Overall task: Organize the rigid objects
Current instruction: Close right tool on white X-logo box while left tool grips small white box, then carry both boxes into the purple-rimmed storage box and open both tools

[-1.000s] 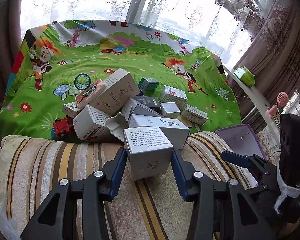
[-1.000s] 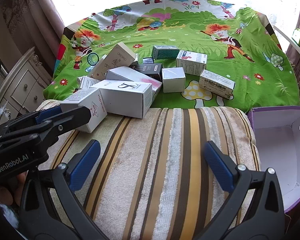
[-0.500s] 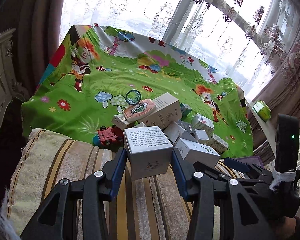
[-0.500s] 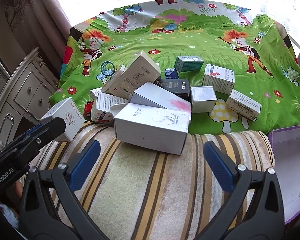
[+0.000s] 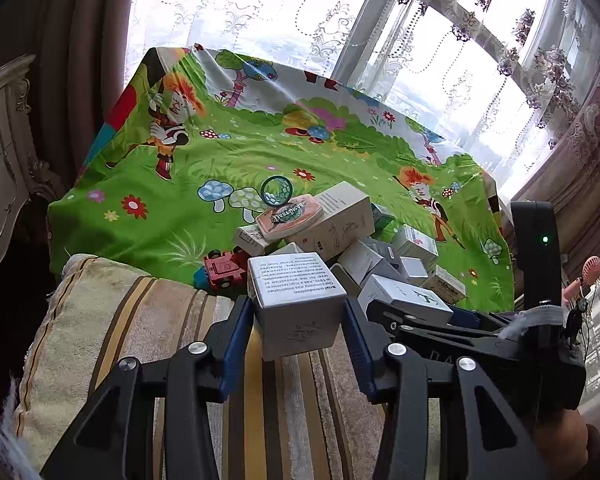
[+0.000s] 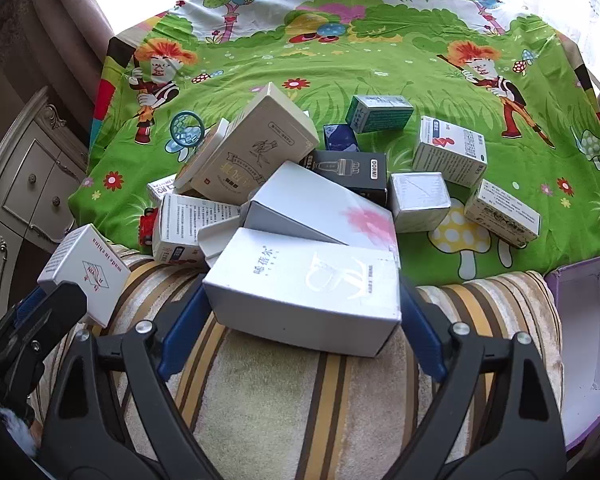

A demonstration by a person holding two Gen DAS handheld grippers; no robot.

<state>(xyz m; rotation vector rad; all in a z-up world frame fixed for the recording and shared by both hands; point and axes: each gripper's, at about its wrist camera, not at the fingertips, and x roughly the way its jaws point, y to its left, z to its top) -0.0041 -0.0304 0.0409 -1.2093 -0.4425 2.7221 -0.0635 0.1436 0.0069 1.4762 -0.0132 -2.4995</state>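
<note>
My left gripper [image 5: 298, 336] is shut on a small white box with printed text [image 5: 296, 300] and holds it lifted above the striped towel; the same box [image 6: 86, 272] shows at the left of the right wrist view. My right gripper [image 6: 300, 324] is wide open, its blue pads on either side of a long silver-white box [image 6: 304, 288] that lies at the towel's far edge. I cannot tell whether the pads touch it. Behind lies a heap of several cartons [image 6: 260, 148] on the green cartoon cloth [image 6: 380, 56].
A purple-rimmed open box [image 6: 588, 320] stands at the right of the towel [image 6: 280, 400]. A red toy car [image 5: 224, 270] and a pink tin [image 5: 290, 216] sit by the heap. A white dresser [image 6: 24, 184] is at the left, windows behind.
My right gripper has moved forward until its open fingers flank the long silver-white box. My left gripper has carried the small white box further up and to the left.
</note>
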